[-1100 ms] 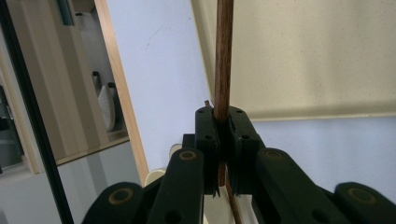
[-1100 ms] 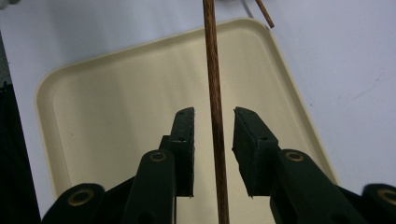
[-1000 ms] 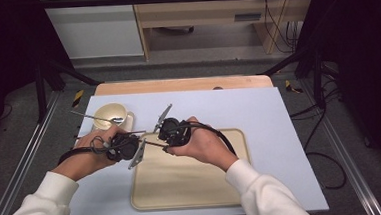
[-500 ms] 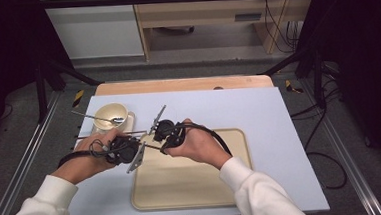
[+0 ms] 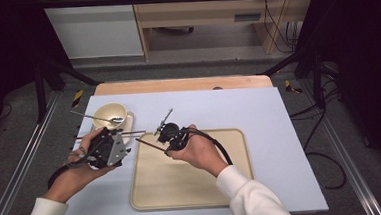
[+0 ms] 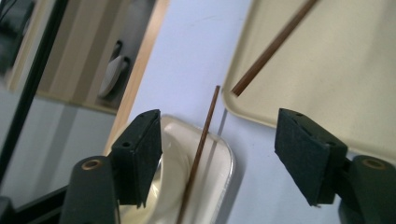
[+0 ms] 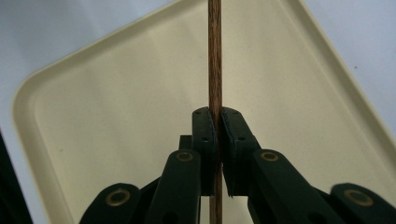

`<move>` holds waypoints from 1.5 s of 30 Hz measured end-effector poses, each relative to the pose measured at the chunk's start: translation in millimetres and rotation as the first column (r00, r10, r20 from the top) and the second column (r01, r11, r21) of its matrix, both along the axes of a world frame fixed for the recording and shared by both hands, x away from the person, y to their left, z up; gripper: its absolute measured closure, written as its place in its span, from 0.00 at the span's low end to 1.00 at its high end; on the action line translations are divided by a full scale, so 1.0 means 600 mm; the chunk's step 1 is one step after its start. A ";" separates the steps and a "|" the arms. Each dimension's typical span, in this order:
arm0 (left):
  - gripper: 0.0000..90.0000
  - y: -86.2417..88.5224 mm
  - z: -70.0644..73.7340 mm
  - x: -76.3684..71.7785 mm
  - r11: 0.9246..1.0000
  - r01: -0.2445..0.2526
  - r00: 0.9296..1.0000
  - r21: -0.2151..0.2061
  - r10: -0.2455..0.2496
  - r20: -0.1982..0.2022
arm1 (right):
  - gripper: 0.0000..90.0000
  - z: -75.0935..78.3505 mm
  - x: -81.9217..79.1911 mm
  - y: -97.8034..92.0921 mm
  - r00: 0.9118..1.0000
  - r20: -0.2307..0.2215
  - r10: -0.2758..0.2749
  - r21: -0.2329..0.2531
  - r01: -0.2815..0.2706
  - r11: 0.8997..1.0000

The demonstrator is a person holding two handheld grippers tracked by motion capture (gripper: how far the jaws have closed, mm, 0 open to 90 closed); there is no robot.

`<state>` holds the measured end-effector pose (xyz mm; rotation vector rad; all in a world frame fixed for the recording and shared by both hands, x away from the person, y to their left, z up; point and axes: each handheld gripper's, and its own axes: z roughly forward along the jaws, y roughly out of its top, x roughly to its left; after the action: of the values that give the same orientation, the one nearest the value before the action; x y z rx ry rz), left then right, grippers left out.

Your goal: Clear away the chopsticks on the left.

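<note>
My right gripper is shut on a brown wooden chopstick, held just above the left part of the cream tray. A second chopstick lies flat across the edge of a small cream dish left of the tray. My left gripper hovers open over that lying chopstick, one jaw on either side and not touching it. The held chopstick's tip shows over the tray's corner.
A cream bowl with a metal spoon in it stands at the back left on the pale blue mat. The table's wooden strip runs along the far edge. Metal frame rails flank both sides.
My left hand has drawn a little to the left, away from the right one. The right gripper keeps its chopstick and has barely shifted over the tray.
</note>
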<state>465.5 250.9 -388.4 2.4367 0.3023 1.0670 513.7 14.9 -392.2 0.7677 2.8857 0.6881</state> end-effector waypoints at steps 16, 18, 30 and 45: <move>0.30 0.060 -0.067 -0.117 0.814 -0.328 0.944 -0.479 0.301 -0.135 | 0.95 -0.058 0.025 0.022 0.989 -0.034 -0.143 -0.075 0.140 0.987; 0.29 0.066 -0.073 -0.122 0.783 -0.346 0.937 -0.516 0.318 -0.147 | 0.95 -0.061 0.023 0.025 0.988 -0.046 -0.148 -0.066 0.145 0.987; 0.29 0.083 -0.094 -0.125 0.754 -0.382 0.922 -0.534 0.348 -0.167 | 0.95 -0.083 0.024 0.042 0.986 -0.026 -0.166 -0.083 0.163 0.983; 0.30 0.096 -0.090 -0.133 0.721 -0.396 0.905 -0.569 0.413 -0.106 | 0.94 -0.065 0.007 0.031 0.991 0.035 -0.128 -0.010 0.128 0.992</move>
<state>386.0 308.6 -442.4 1.8278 1.0360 0.9843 517.8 33.6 -430.9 0.9207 2.7779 0.6616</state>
